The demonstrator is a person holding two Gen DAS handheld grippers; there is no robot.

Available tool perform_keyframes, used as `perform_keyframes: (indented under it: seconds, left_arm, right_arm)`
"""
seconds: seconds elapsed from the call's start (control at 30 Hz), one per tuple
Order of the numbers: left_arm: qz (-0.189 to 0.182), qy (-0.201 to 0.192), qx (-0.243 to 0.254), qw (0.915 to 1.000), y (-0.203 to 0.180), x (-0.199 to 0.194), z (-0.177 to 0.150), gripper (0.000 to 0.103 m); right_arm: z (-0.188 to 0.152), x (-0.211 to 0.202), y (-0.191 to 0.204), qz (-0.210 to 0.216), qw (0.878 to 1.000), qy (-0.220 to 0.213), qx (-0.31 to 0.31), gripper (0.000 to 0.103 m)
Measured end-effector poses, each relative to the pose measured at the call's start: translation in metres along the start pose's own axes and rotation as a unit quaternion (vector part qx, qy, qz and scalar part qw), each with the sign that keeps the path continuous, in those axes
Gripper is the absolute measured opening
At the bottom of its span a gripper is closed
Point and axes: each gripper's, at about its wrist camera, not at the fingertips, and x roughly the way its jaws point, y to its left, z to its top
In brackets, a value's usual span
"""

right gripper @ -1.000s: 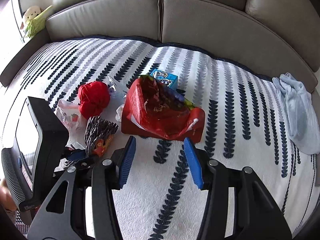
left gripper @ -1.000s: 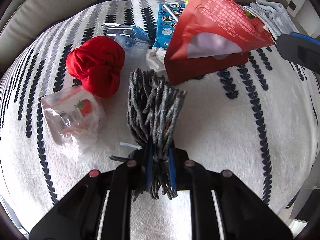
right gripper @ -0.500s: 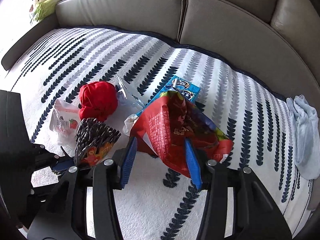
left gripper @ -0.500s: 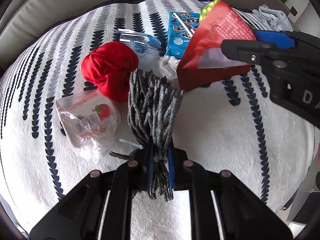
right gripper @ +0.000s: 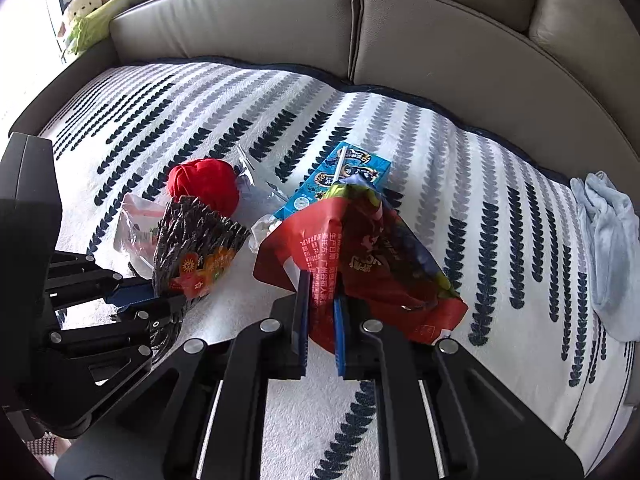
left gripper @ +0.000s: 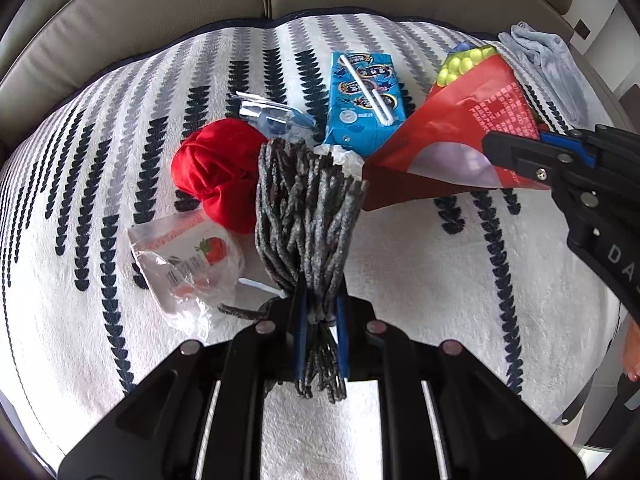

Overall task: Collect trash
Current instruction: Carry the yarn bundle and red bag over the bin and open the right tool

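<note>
My left gripper is shut on a grey-and-black patterned snack wrapper, which stands up from the pads just above the blanket. From the right wrist view the same left gripper and wrapper sit at the left. My right gripper is closing tight on a crumpled red snack bag, and the blue pads press on its lower edge. In the left wrist view the red bag hangs from the right gripper at the right.
On the white blanket with dark leaf stripes lie a blue drink carton, a red cloth ball, a clear strawberry wrapper, a clear plastic wrapper and a white tissue. A pale blue towel lies at the right by the grey sofa back.
My right gripper came in over the red bag and shut on it. The left gripper rose a little with the grey wrapper still in it.
</note>
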Motion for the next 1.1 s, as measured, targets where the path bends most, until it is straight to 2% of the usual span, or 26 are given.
perform_keyframes:
  seconds: [0.13, 0.3, 0.43, 0.63, 0.83, 1.0, 1.1]
  left_arm:
    - [-0.002, -0.003, 0.017, 0.9998, -0.016, -0.009, 0.000, 0.013]
    - [-0.011, -0.003, 0.053, 0.9985, -0.052, -0.017, -0.001, 0.013]
    - [-0.025, -0.005, 0.097, 0.9950, -0.099, -0.024, -0.002, 0.013]
    - [-0.052, -0.012, 0.174, 0.9834, -0.192, -0.034, -0.007, 0.013]
    - [-0.058, -0.033, 0.230, 0.9710, -0.306, -0.051, -0.027, 0.013]
    - [-0.063, -0.038, 0.258, 0.9634, -0.390, -0.063, -0.061, 0.013]
    - [-0.071, -0.035, 0.290, 0.9539, -0.442, -0.068, -0.088, 0.013]
  right_arm:
    - [-0.013, -0.022, -0.015, -0.007, 1.000, -0.010, 0.026, 0.009]
    - [-0.044, -0.054, -0.043, -0.027, 0.997, -0.017, 0.066, 0.009]
    - [-0.078, -0.082, -0.073, -0.053, 0.993, -0.017, 0.105, 0.009]
    - [-0.146, -0.129, -0.124, -0.102, 0.979, -0.018, 0.177, 0.009]
    - [-0.234, -0.187, -0.175, -0.162, 0.950, -0.021, 0.268, 0.009]
    - [-0.320, -0.235, -0.216, -0.213, 0.909, -0.018, 0.359, 0.009]
    - [-0.375, -0.261, -0.237, -0.241, 0.880, -0.013, 0.409, 0.009]
